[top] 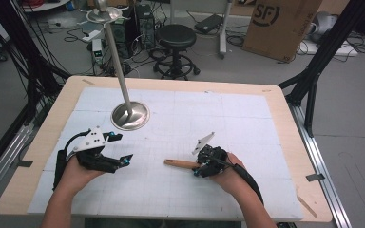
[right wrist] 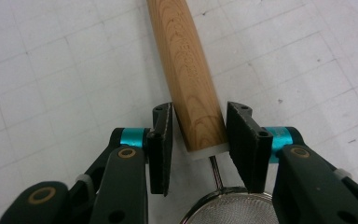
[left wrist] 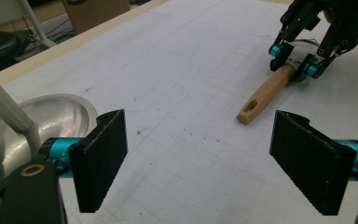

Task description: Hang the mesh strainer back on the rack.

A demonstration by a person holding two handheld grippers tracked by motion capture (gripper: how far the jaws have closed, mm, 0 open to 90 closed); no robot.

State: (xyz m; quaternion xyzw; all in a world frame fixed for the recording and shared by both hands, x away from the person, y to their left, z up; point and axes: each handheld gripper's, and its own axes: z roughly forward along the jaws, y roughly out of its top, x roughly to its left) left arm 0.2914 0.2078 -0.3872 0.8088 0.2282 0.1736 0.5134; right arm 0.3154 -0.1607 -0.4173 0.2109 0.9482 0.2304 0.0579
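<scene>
"SF" on cardboard box (top: 280, 23)

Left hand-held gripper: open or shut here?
Open. In its own view the left hand-held gripper has black jaws standing wide apart, with bare white gridded mat between them.

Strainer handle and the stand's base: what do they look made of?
The strainer handle looks like light, smooth wood: clear grain lines, with a hanging slot at its end. The stand's base looks like polished metal, probably steel: silvery, with mirror-like reflections.
</scene>
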